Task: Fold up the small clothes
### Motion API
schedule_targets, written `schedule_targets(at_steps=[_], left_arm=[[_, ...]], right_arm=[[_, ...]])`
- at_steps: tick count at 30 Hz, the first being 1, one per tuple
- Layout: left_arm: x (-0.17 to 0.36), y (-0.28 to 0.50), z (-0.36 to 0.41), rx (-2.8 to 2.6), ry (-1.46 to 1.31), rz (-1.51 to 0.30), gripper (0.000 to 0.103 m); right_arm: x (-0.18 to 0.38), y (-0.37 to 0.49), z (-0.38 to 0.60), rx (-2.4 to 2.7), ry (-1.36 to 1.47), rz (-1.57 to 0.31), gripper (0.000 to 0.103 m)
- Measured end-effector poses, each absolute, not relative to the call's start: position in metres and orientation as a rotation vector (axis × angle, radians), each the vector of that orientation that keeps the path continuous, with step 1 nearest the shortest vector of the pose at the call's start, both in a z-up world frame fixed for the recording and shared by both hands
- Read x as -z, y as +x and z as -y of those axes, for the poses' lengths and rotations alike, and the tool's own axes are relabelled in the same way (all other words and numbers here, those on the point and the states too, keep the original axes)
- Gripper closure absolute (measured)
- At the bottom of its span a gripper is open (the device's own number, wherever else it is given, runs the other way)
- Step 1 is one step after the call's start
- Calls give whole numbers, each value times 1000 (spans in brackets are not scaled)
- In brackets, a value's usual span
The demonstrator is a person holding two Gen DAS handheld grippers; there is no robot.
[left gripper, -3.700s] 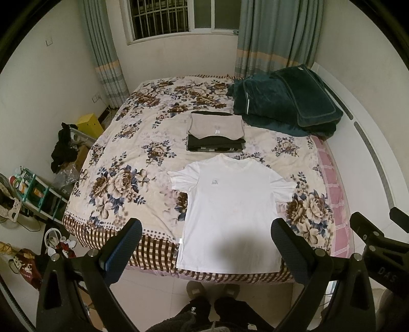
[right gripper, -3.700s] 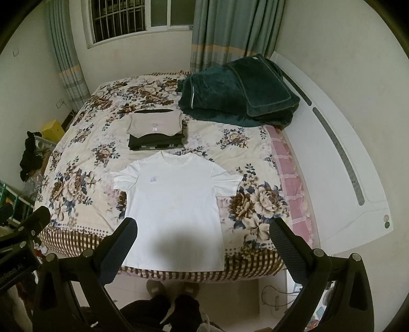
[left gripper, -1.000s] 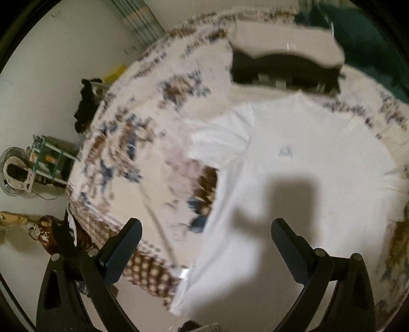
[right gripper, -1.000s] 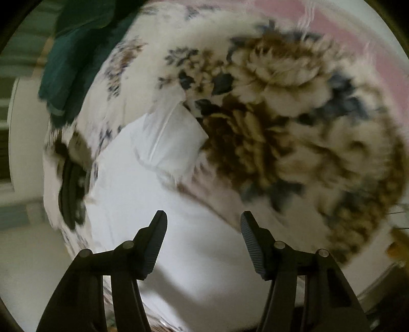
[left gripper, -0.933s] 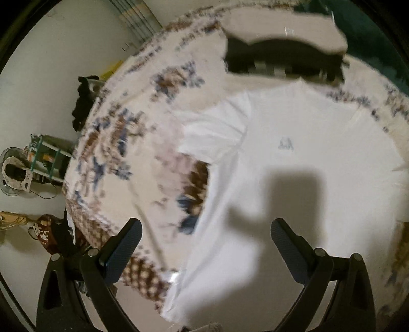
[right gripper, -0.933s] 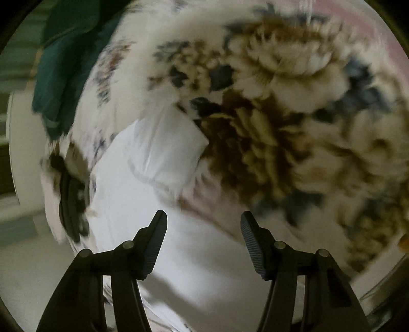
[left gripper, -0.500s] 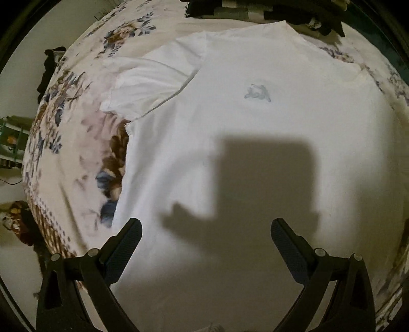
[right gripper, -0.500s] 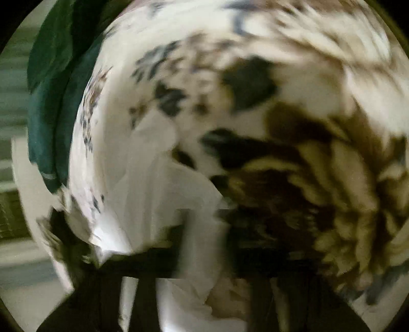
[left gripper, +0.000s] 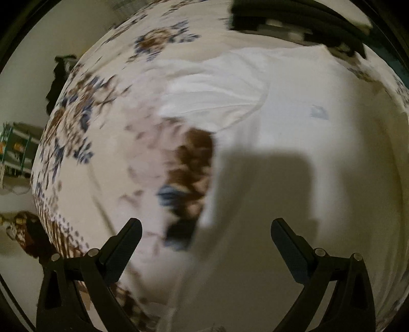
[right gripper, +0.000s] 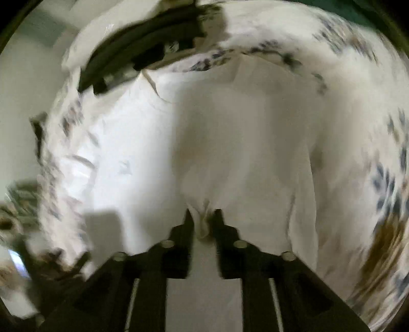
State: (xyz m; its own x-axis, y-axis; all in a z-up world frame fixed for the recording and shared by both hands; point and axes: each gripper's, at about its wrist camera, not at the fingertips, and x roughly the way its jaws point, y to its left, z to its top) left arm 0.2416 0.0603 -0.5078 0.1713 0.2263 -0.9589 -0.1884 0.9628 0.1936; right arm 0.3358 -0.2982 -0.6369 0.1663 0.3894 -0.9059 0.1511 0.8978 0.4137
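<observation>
A white T-shirt lies on the floral bedspread, its left sleeve spread out. My left gripper is open and hovers just above the shirt's left side edge, holding nothing. In the right wrist view my right gripper is shut on a pinch of the white T-shirt, and the cloth is lifted and pulled over the rest of the shirt. The view is blurred.
A stack of folded dark and beige clothes sits beyond the shirt's collar and also shows in the right wrist view. Clutter and a shelf stand on the floor left of the bed.
My right gripper has closed on the shirt's right side and swung it up over the shirt. My left gripper has shifted left, from over the chest to the shirt's left edge.
</observation>
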Motion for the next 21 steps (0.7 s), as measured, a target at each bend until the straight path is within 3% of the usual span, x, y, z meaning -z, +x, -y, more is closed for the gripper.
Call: schedule_targets(at_steps=[1,3,8,13,16,21], left_arm=[[509,241,-71,-311,17,-1366,0],[511,236,-82,-336,-2,-1367,0],[524,235,-110,-408,-81,-1382,0],[532,248,-130,-427,-183,-1381,0],[535,259,-147,-413,-314,-1373,0],[552,281,-184,-297,-738,-1335,0]], right_arm=[[635,332,313,-137,521,-1390,59],[628,328,344,-23,623,-1346,53],[652,348,355,57,596,-1357,53],[705,335,294,-29,512,-1478,53],[737,311,257,-169,599,-1633,53],[732,271,253,-195,658,-1629,53]])
